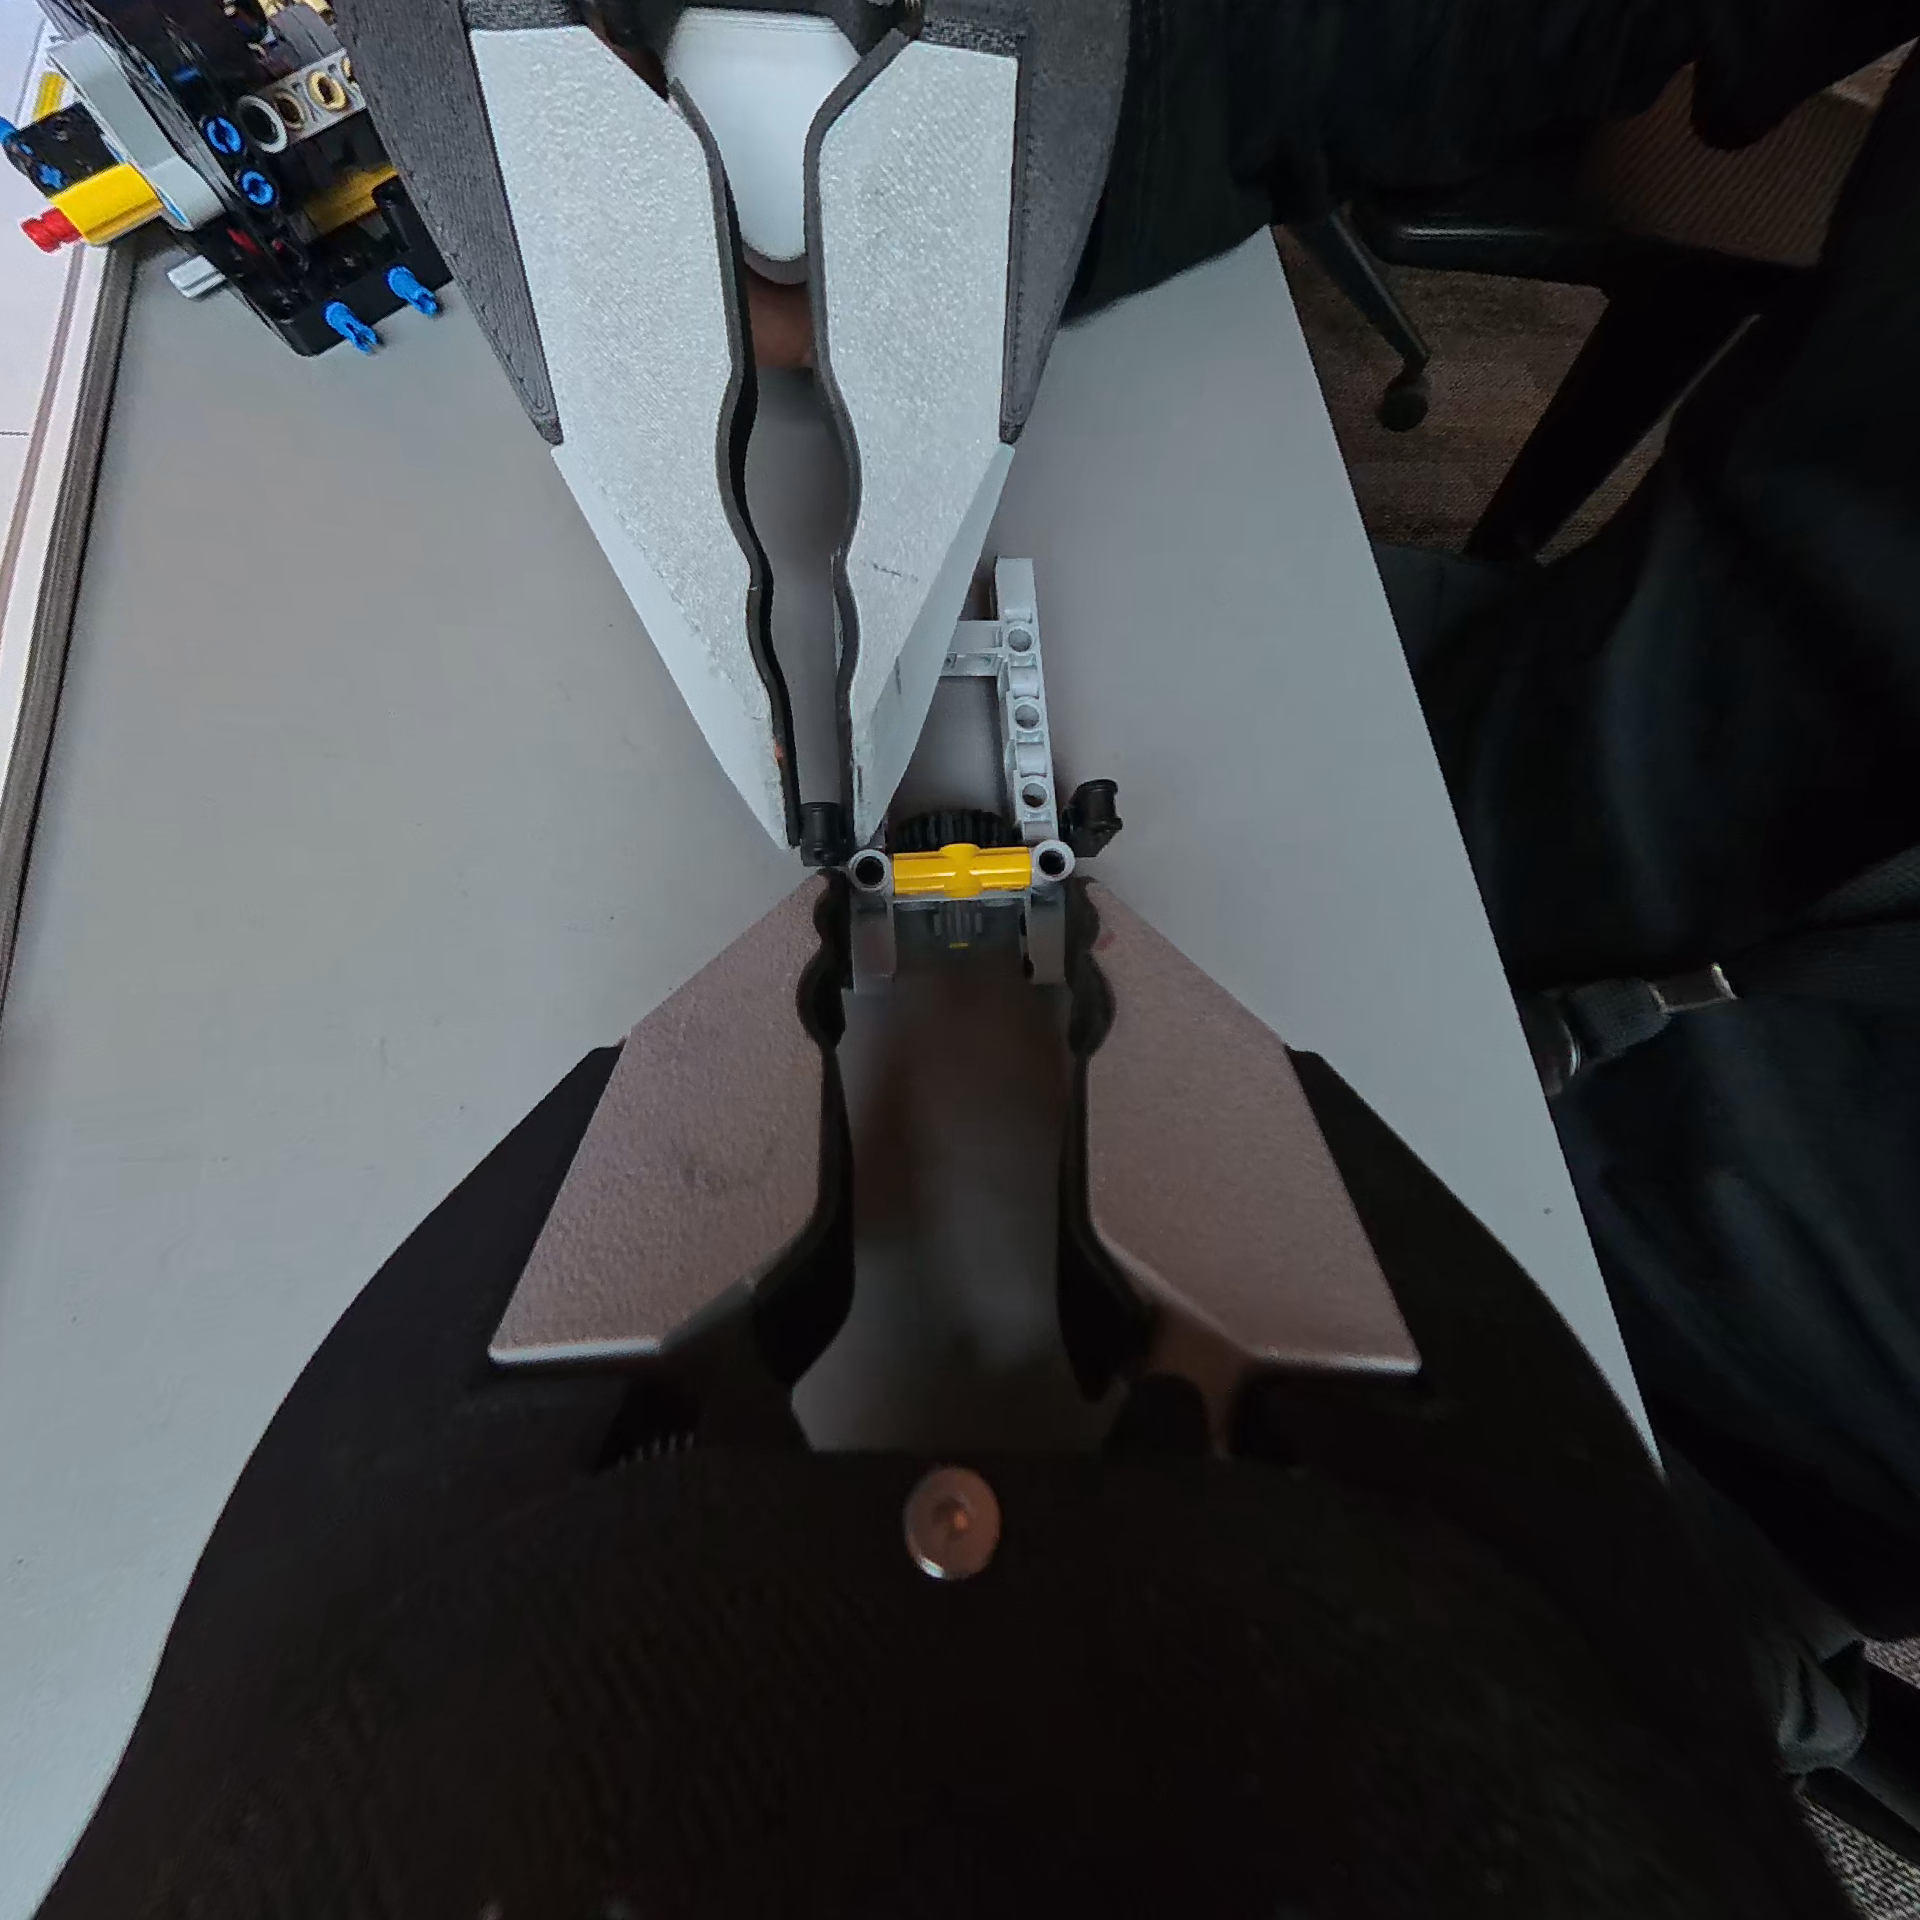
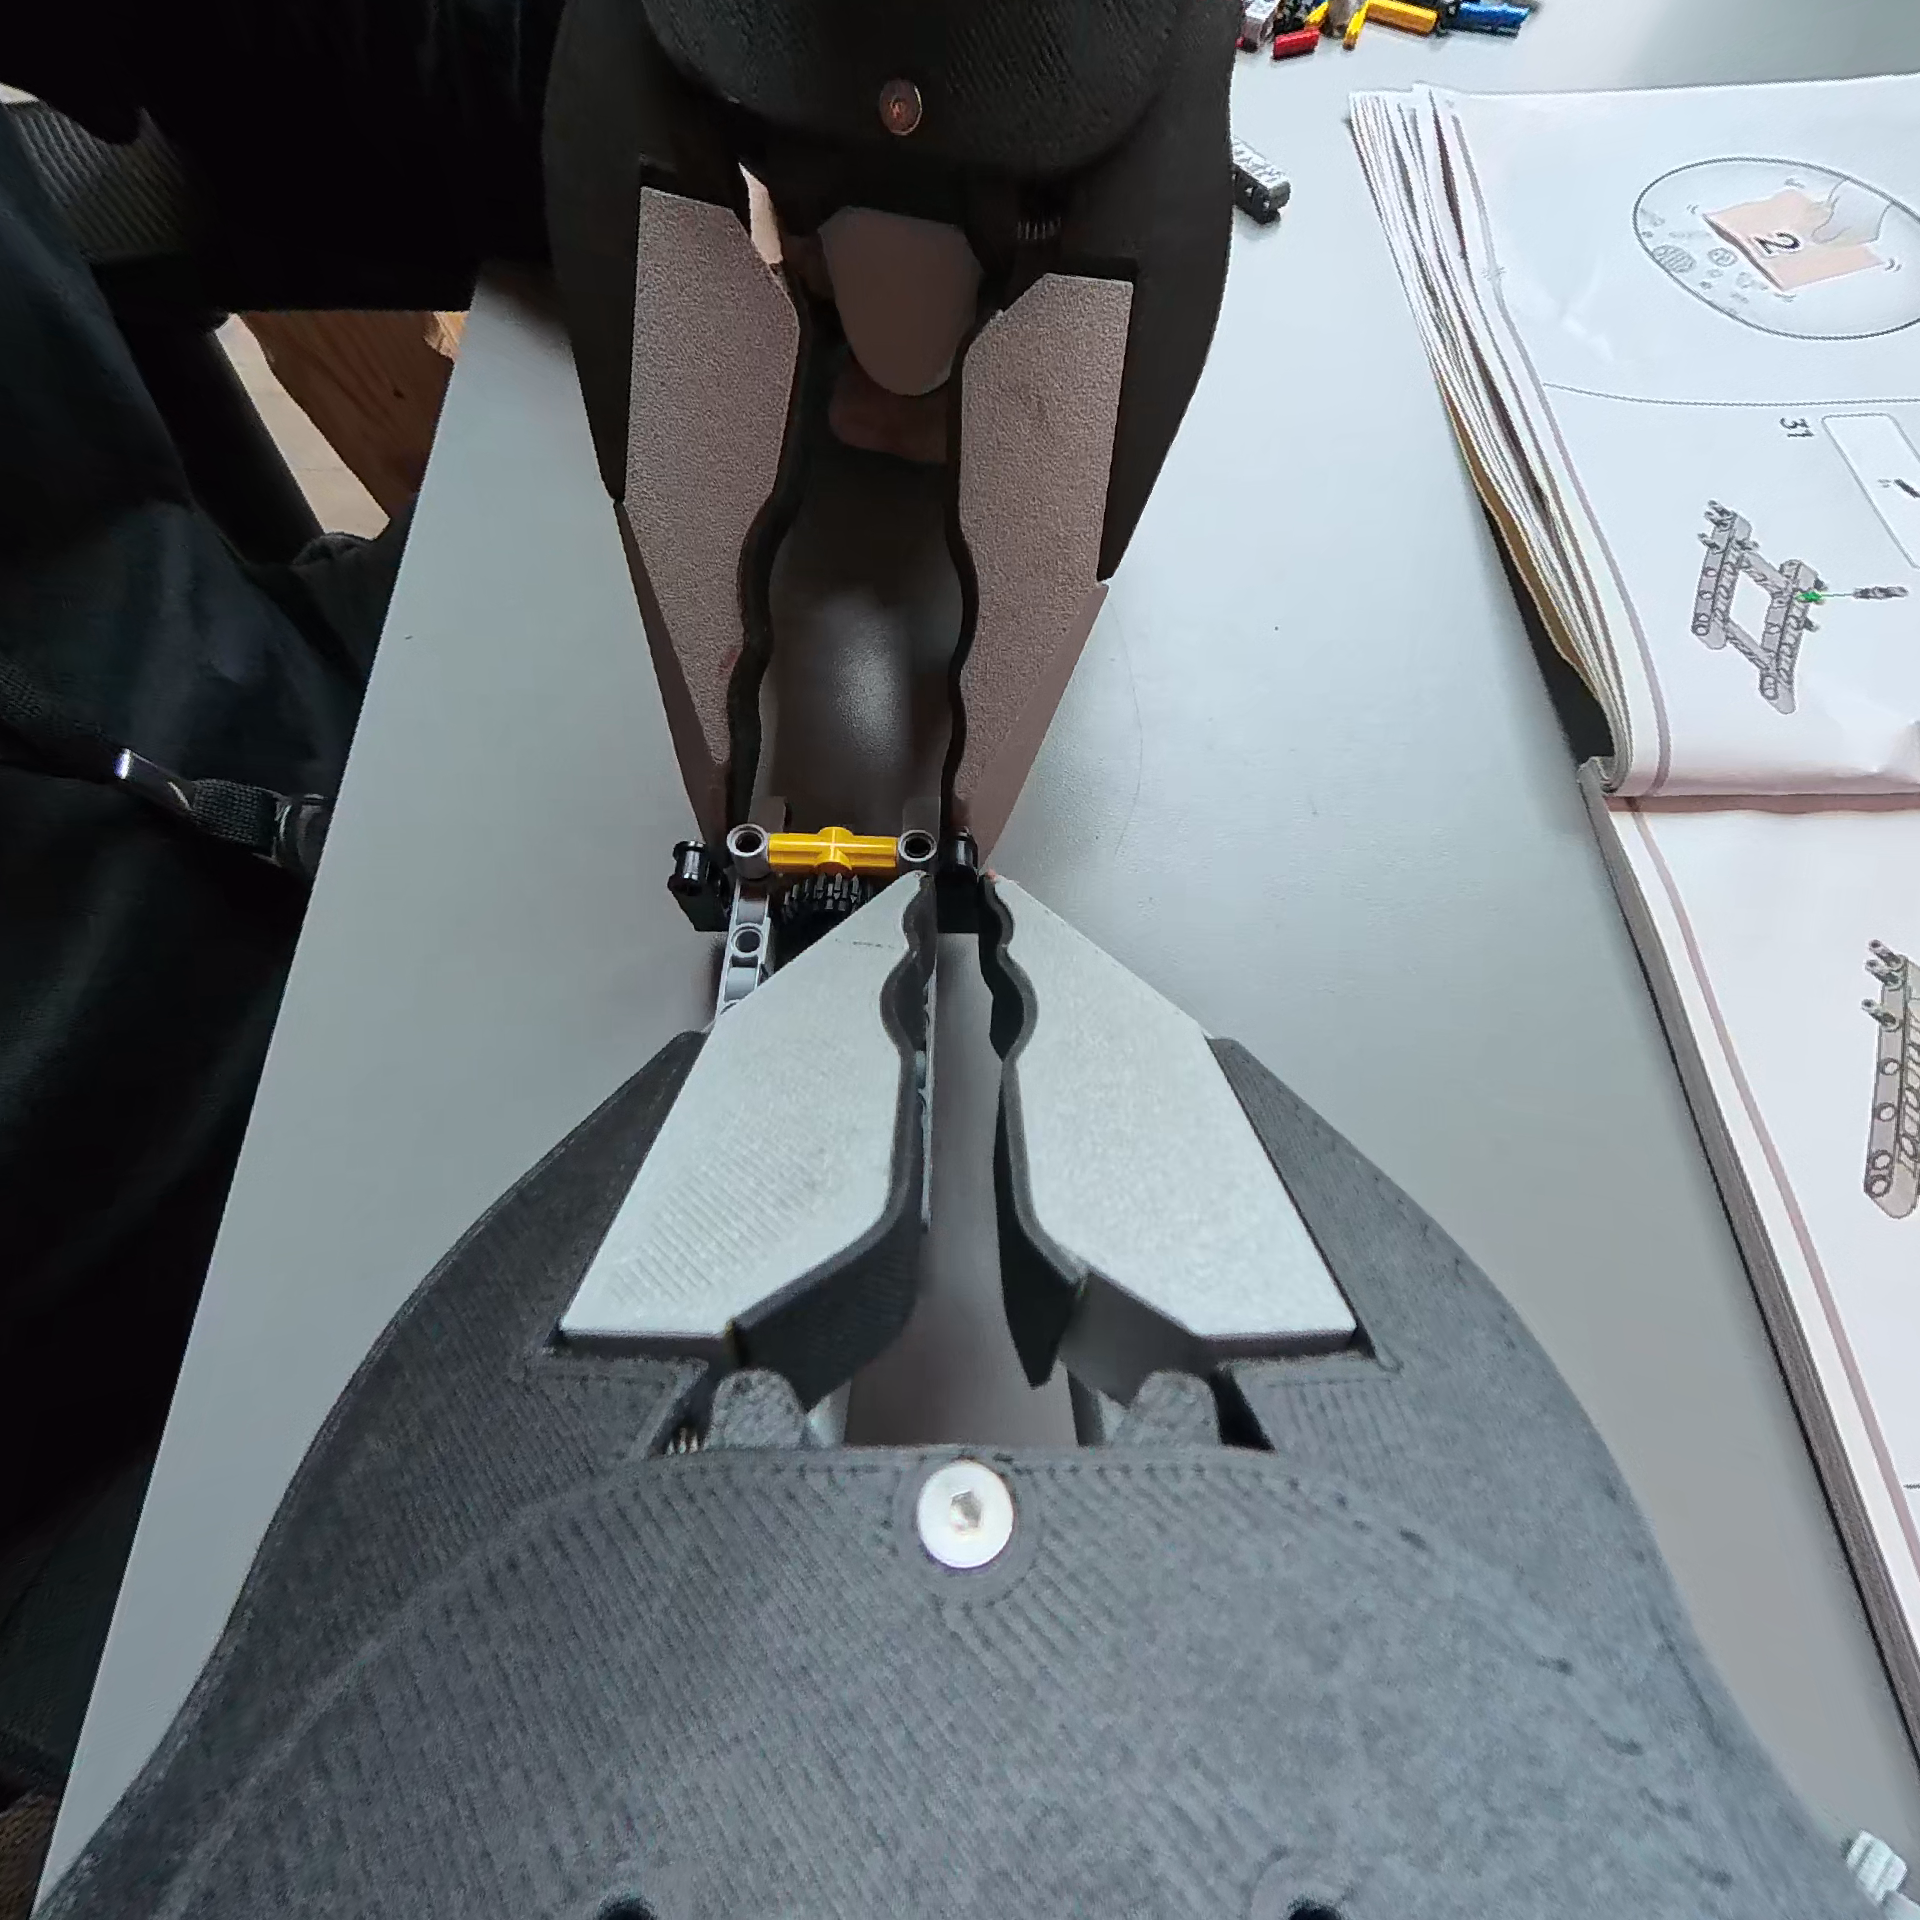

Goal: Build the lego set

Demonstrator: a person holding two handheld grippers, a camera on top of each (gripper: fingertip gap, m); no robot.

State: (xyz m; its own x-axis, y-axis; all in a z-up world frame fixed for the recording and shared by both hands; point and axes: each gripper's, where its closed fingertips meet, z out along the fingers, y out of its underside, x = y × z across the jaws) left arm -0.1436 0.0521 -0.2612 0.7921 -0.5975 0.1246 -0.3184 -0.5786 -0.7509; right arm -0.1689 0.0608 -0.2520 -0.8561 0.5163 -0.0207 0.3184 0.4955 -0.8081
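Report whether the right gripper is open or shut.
Shut: the right gripper pinches a black pin between its tips, beside the grey frame.

Glossy plastic lego frame (image 1: pixel 961 873), matt smooth table (image 1: pixel 312 831), rough grainy printed-plastic right gripper (image 2: pixel 961 904), paper booklet (image 2: pixel 1662 416).

Grey table (image 2: pixel 1299 727), office chair base w/ castor (image 1: pixel 1397 343), carpet (image 1: pixel 1507 343), person's dark clothing w/ strap (image 2: pixel 208 800)

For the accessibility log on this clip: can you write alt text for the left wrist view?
The left gripper clamps a small grey lego frame with a yellow connector above a grey table, while the opposing right gripper pinches a black pin at the frame's corner. A larger black, yellow and blue build stands behind.
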